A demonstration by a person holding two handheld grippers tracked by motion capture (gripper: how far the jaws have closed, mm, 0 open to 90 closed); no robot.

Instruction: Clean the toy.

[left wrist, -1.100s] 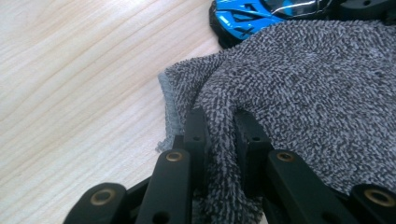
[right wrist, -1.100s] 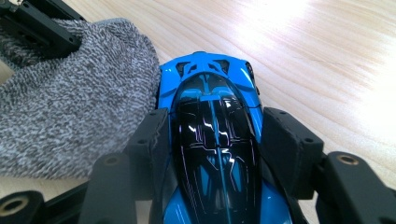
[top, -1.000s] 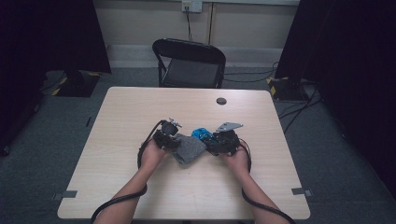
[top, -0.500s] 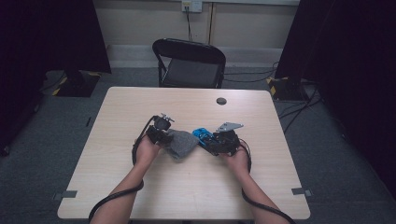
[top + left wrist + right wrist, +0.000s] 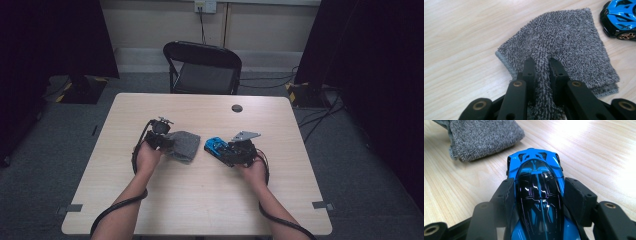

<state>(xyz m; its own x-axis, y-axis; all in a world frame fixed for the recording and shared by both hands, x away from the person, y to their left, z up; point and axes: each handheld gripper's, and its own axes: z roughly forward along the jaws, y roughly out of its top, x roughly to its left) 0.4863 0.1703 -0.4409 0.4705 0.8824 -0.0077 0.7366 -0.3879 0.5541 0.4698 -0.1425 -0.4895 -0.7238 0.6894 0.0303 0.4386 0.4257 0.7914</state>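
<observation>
The blue toy car serves as the landmark: it sits on the table near the middle, and everything else is placed from it. The right gripper is on the car's own right side, with its jaws closed against the car's two flanks; in the right gripper view the car runs lengthwise straight out between the pads, nose away from the hand. The grey cloth lies on the car's other side, near it but apart, with bare wood between the two. The left gripper is at the cloth's far edge from the car, jaws pinched shut on a raised fold of the cloth, most of which spreads flat toward the car.

So the cloth would travel across the car's long axis to reach it, and the left hand is the nearer one for that. Which face of the car the cloth would reach first is, I think, its side, though the high view is too small to be sure.
</observation>
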